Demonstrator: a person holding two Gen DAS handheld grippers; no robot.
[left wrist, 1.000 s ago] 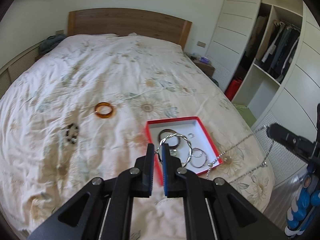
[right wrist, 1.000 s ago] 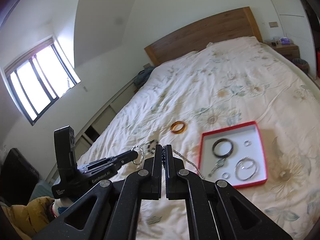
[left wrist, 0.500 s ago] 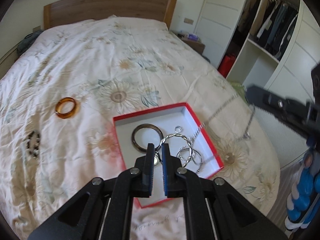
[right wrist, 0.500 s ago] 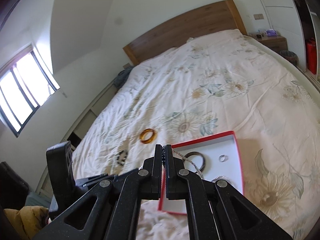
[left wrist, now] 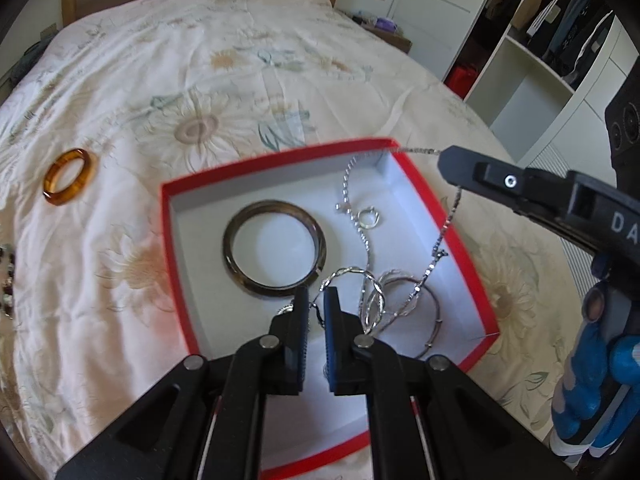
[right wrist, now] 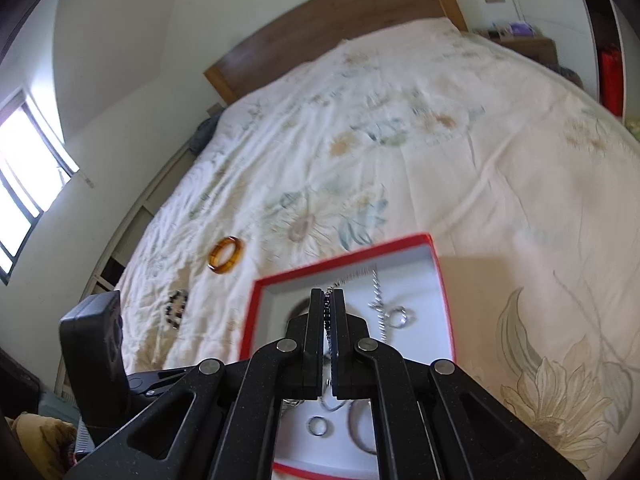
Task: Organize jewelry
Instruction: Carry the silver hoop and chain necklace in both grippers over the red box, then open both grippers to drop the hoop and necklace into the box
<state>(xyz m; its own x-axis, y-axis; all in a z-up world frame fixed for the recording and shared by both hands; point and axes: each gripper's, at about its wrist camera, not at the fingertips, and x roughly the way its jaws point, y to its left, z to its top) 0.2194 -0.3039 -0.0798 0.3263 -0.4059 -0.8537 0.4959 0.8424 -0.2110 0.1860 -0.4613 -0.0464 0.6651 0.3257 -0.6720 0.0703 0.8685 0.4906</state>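
Observation:
A red box (left wrist: 176, 264) with a white inside lies on the floral bedspread. In it are a dark bangle (left wrist: 276, 254), a small ring (left wrist: 370, 218) and a thin silver bangle (left wrist: 430, 320). My left gripper (left wrist: 316, 294) hovers low over the box, shut on a twisted silver bangle (left wrist: 352, 270). My right gripper (right wrist: 328, 294) comes in from the right in the left wrist view and is shut on a silver chain necklace (left wrist: 436, 248). The chain's loops hang down into the box. The same red box (right wrist: 344, 254) lies below the right gripper.
An amber bangle (left wrist: 68, 182) and a dark beaded bracelet (right wrist: 176, 308) lie on the bedspread left of the box. The wooden headboard (right wrist: 340, 28) is at the far end. An open wardrobe (left wrist: 552, 40) stands to the right of the bed.
Both grippers have come down and forward over the red box. The chain, earlier stretched in the air right of the box, now hangs into it. The twisted bangle is lower, just above the box floor.

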